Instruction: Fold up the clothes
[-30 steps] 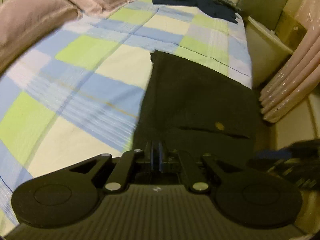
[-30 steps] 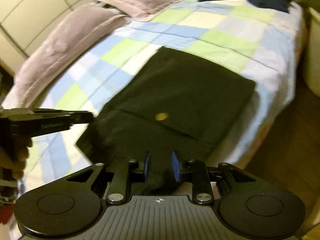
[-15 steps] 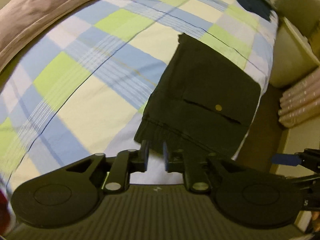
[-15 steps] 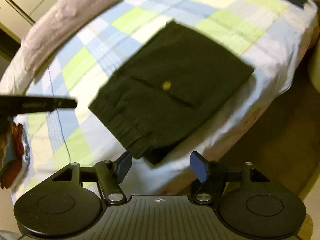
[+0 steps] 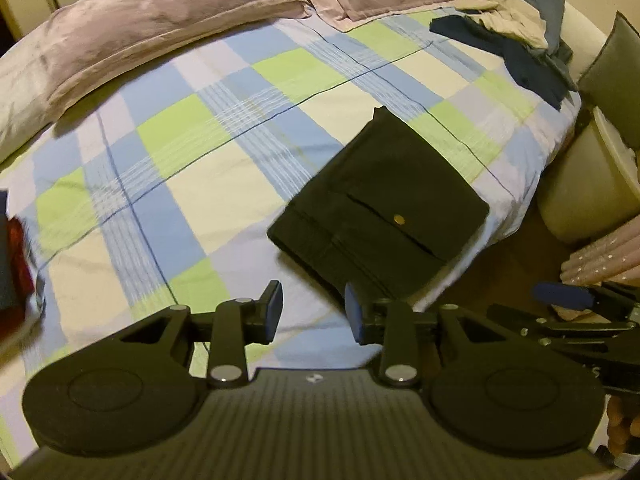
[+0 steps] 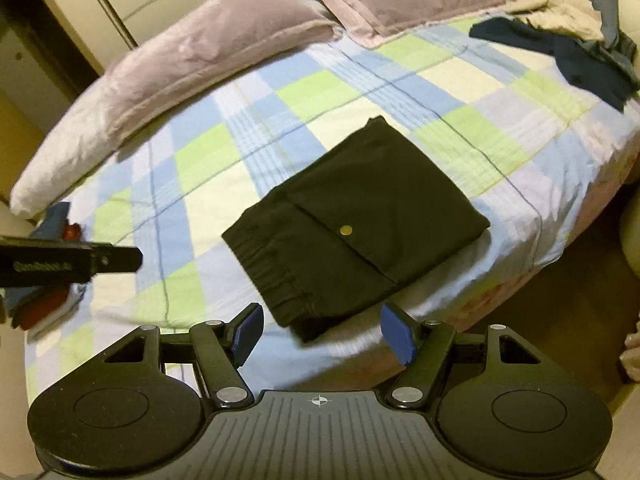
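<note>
Both grippers have let go and backed off; the left gripper (image 5: 314,312) and right gripper (image 6: 322,332) gape empty. The dark trousers (image 6: 356,224) lie folded; an unfolded heap (image 6: 576,40) waits at one o'clock.

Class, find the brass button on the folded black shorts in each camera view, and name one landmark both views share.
Left wrist view: brass button right of centre, on the folded black shorts.
Right wrist view: button near centre.
Shared landmark: the navy garment at the bed's far right corner.
</note>
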`<action>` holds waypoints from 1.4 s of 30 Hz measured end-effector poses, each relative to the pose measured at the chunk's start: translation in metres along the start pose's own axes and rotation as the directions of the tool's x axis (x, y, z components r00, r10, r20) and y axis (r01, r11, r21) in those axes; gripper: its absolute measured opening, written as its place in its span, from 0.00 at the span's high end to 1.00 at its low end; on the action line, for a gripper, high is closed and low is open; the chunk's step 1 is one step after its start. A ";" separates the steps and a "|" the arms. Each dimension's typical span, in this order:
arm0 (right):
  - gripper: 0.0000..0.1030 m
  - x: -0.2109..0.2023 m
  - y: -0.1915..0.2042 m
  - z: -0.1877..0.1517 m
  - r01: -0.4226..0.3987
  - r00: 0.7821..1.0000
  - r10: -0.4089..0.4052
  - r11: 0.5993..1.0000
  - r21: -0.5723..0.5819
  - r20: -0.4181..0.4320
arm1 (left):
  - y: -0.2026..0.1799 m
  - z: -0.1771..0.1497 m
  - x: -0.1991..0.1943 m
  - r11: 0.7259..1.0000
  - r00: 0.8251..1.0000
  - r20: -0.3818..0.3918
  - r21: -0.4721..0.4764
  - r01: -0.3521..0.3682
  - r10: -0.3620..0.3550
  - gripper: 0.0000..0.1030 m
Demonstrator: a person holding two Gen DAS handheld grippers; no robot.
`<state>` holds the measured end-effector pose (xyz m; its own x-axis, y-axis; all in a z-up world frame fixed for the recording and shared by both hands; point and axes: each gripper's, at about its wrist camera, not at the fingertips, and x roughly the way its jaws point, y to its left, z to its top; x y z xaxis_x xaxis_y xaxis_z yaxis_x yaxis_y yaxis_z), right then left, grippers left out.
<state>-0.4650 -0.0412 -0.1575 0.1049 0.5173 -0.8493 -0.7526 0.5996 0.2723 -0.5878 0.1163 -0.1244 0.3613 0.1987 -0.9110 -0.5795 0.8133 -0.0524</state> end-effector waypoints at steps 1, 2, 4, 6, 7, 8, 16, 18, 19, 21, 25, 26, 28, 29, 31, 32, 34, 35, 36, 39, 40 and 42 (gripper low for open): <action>0.34 -0.007 -0.002 -0.005 0.000 1.000 0.000 1.000 0.003 0.005 | -0.005 -0.007 -0.006 1.000 1.000 0.007 -0.006 0.000 0.000 0.71; 0.34 -0.013 -0.005 -0.009 0.000 1.000 0.000 1.000 0.005 0.010 | -0.010 -0.013 -0.012 1.000 1.000 0.015 -0.010 0.002 -0.002 0.71; 0.34 -0.024 -0.010 -0.018 -0.004 1.000 0.004 1.000 0.011 0.012 | -0.019 -0.026 -0.023 1.000 1.000 0.031 -0.018 0.005 -0.004 0.70; 0.34 -0.035 -0.015 -0.027 -0.008 1.000 0.008 1.000 0.014 0.013 | -0.028 -0.040 -0.035 1.000 0.999 0.046 -0.027 0.008 -0.007 0.70; 0.34 -0.040 -0.016 -0.030 -0.010 1.000 0.009 1.000 0.012 0.014 | -0.032 -0.046 -0.041 0.999 0.998 0.054 -0.031 0.010 -0.008 0.69; 0.34 -0.045 -0.018 -0.034 -0.012 1.000 0.012 1.000 0.008 0.016 | -0.035 -0.052 -0.046 0.999 0.998 0.063 -0.035 0.006 -0.004 0.67; 0.34 -0.068 -0.018 -0.056 -0.033 0.999 0.033 0.999 -0.025 0.031 | -0.046 -0.082 -0.076 0.997 0.994 0.105 -0.070 -0.028 0.036 0.64; 0.34 -0.072 -0.017 -0.059 -0.034 0.999 0.035 0.999 -0.031 0.034 | -0.048 -0.085 -0.081 0.997 0.993 0.112 -0.072 -0.031 0.039 0.63; 0.34 -0.073 -0.016 -0.060 -0.034 0.999 0.035 0.999 -0.034 0.037 | -0.049 -0.086 -0.082 0.997 0.993 0.115 -0.070 -0.032 0.040 0.63; 0.34 -0.075 -0.016 -0.060 -0.032 0.999 0.034 0.999 -0.036 0.042 | -0.051 -0.086 -0.084 0.997 0.992 0.120 -0.065 -0.034 0.042 0.63; 0.34 -0.075 -0.015 -0.057 -0.025 0.999 0.027 0.999 -0.036 0.042 | -0.050 -0.083 -0.084 0.998 0.992 0.120 -0.054 -0.033 0.039 0.62; 0.34 -0.074 -0.014 -0.056 -0.022 0.999 0.024 0.999 -0.036 0.040 | -0.049 -0.082 -0.083 0.998 0.992 0.119 -0.052 -0.031 0.037 0.62; 0.34 -0.071 -0.012 -0.053 -0.012 0.999 0.013 0.999 -0.036 0.032 | -0.045 -0.080 -0.081 0.998 0.993 0.114 -0.051 -0.025 0.030 0.62; 0.34 -0.069 -0.010 -0.051 -0.003 1.000 0.004 0.999 -0.038 0.026 | -0.043 -0.078 -0.080 0.998 0.993 0.112 -0.053 -0.020 0.026 0.62; 0.34 -0.065 -0.005 -0.046 0.024 1.000 -0.023 0.998 -0.049 0.013 | -0.036 -0.075 -0.079 0.998 0.994 0.112 -0.057 -0.009 0.016 0.62; 0.34 -0.063 -0.001 -0.044 0.036 0.999 -0.036 0.998 -0.057 0.011 | -0.033 -0.073 -0.078 0.998 0.994 0.112 -0.059 -0.005 0.012 0.62; 0.34 -0.061 0.004 -0.039 0.055 0.998 -0.054 0.996 -0.064 0.016 | -0.026 -0.067 -0.077 0.998 0.994 0.112 -0.057 -0.002 0.008 0.62; 0.34 -0.059 0.006 -0.036 0.059 0.998 -0.058 0.996 -0.065 0.019 | -0.023 -0.065 -0.077 0.998 0.993 0.114 -0.055 -0.001 0.007 0.62; 0.34 -0.058 0.009 -0.033 0.063 0.998 -0.061 0.996 -0.066 0.023 | -0.018 -0.061 -0.077 0.999 0.993 0.119 -0.052 0.000 0.006 0.62; 0.34 -0.055 0.017 -0.025 0.074 0.997 -0.071 0.995 -0.070 0.036 | -0.006 -0.051 -0.076 0.999 0.992 0.129 -0.038 0.005 -0.001 0.61; 0.34 -0.053 0.019 -0.022 0.076 0.997 -0.074 0.995 -0.067 0.039 | -0.003 -0.048 -0.075 0.999 0.991 0.130 -0.032 0.007 -0.002 0.61; 0.34 -0.050 0.023 -0.017 0.079 0.996 -0.077 0.995 -0.058 0.044 | 0.003 -0.043 -0.074 1.000 0.991 0.133 -0.021 0.010 -0.007 0.61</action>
<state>-0.4989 -0.0632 -0.1166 0.1912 0.4963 -0.8468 -0.7785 0.6021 0.1771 -0.6474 0.0809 -0.0746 0.4594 0.2641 -0.8481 -0.5908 0.8038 -0.0697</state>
